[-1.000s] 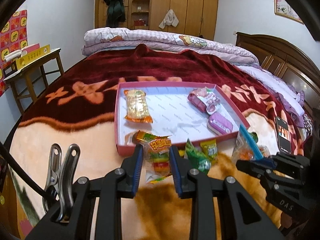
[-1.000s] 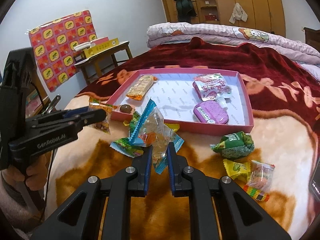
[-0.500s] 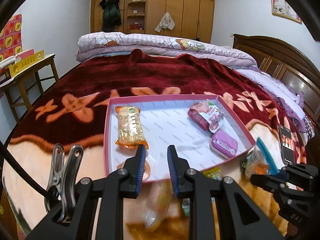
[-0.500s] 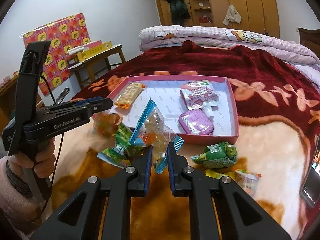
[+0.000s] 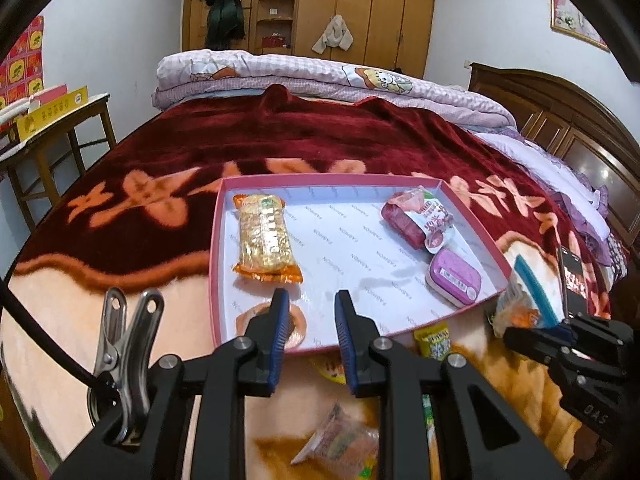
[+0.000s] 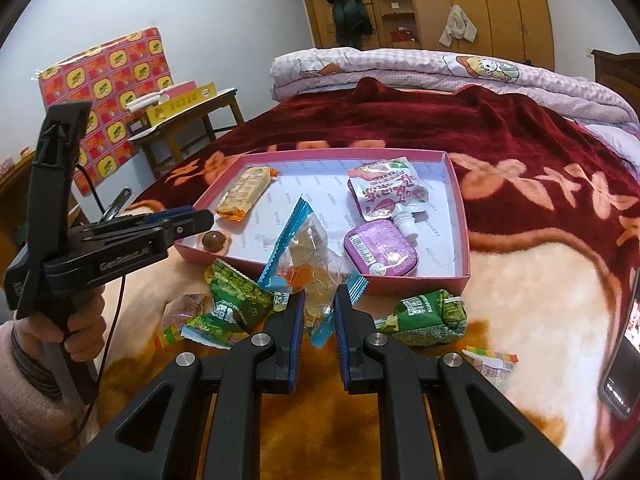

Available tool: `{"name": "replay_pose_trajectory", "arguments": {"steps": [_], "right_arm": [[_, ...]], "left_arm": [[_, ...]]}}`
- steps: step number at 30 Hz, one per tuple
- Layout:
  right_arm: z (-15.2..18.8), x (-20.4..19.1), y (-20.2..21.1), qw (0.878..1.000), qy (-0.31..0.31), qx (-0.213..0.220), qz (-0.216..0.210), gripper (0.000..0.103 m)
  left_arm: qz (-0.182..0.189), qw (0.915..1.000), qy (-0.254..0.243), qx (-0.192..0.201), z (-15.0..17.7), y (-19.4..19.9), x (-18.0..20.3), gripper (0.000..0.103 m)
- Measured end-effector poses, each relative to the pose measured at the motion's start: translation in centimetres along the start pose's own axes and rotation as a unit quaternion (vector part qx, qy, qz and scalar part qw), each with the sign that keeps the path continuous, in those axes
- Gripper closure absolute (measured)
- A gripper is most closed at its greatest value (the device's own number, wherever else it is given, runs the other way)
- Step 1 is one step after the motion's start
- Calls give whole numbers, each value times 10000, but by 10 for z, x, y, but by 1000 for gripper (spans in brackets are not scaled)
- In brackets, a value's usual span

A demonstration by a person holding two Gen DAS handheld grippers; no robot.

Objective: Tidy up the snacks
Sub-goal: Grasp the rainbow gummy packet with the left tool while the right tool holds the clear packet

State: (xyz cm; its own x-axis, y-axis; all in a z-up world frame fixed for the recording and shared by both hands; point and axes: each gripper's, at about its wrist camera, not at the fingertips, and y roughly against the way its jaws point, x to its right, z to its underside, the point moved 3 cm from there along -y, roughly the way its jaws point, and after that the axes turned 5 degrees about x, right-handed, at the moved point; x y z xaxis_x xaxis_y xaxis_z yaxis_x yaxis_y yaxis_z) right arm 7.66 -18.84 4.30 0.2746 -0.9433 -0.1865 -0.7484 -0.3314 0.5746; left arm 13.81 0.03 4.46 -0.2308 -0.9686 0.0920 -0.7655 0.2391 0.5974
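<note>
A pink tray on the blanket holds a golden bar, a pink pouch, a purple tin and a wrapped brown ball. My left gripper hovers over the tray's near left corner, shut with nothing between its fingers. An orange-green packet lies blurred on the blanket beneath it. My right gripper is shut on a clear candy bag with blue edges, held up just in front of the tray.
Green packets and a small striped candy lie loose before the tray. A phone rests on the blanket at right. A wooden stool stands left of the bed; a folded quilt lies at the far end.
The left gripper moved forward over the tray's near edge. The orange-green packet it held slipped out and dropped onto the blanket below. The right gripper kept its candy bag.
</note>
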Motion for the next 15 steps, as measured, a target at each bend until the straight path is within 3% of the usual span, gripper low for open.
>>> {"name": "replay_pose_trajectory", "arguments": {"steps": [8, 10, 15], "right_arm": [[2, -2, 1, 10000, -26, 11, -45, 87], [2, -2, 2, 10000, -41, 14, -61, 87], [3, -3, 3, 9999, -55, 20, -93, 87]], "left_arm": [[206, 9991, 161, -340, 12, 9, -1, 67], [245, 9989, 141, -386, 14, 12, 0, 60], [253, 9977, 51, -627, 22, 15, 5, 55]]}}
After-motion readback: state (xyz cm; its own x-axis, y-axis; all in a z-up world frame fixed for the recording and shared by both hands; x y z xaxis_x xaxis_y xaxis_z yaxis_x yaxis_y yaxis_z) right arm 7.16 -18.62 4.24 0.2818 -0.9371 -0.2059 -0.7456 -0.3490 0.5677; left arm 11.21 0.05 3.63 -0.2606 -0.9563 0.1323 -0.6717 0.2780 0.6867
